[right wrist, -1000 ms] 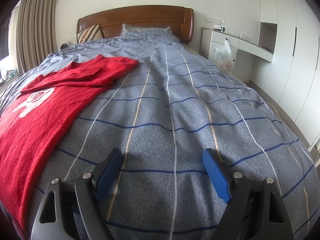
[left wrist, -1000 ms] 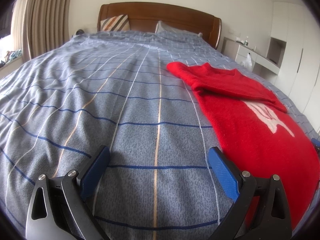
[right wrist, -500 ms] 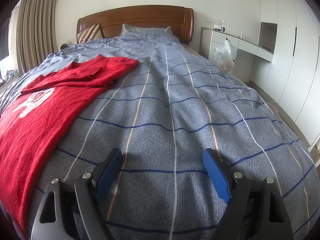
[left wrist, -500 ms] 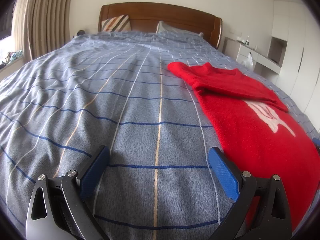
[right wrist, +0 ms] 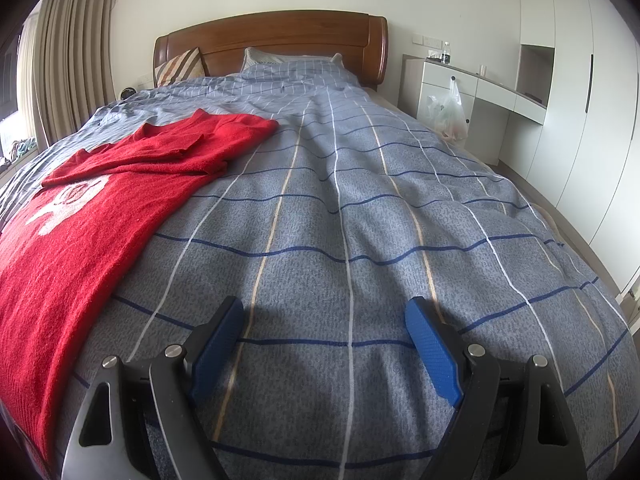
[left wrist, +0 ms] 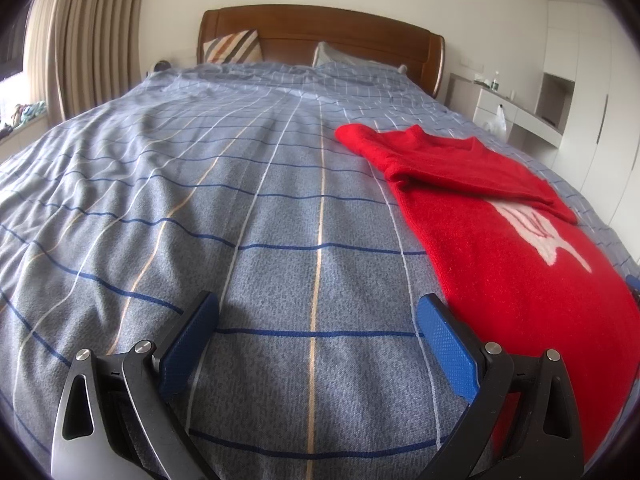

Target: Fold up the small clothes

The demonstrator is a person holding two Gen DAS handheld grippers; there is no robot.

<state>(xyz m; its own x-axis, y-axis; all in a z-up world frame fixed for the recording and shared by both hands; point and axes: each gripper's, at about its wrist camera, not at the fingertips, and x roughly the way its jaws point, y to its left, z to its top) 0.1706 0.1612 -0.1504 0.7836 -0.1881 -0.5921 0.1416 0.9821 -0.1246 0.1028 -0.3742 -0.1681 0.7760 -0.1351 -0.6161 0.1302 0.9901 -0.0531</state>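
A red knitted sweater (left wrist: 500,232) with a white figure on it lies flat on the blue checked bedspread (left wrist: 240,200), its sleeves folded across the chest. My left gripper (left wrist: 318,306) is open and empty over bare bedspread, just left of the sweater's hem. In the right wrist view the sweater (right wrist: 100,216) lies at the left. My right gripper (right wrist: 328,310) is open and empty over bare bedspread to the right of the sweater.
A wooden headboard (right wrist: 280,40) and pillows (left wrist: 234,46) stand at the far end. A white desk (right wrist: 472,84) with a hanging plastic bag (right wrist: 448,112) and tall white wardrobes (right wrist: 592,120) line the right side. Curtains (left wrist: 92,40) hang at the left.
Both grippers stay open and almost still. The left wrist view has shifted very slightly; the sweater has not moved.
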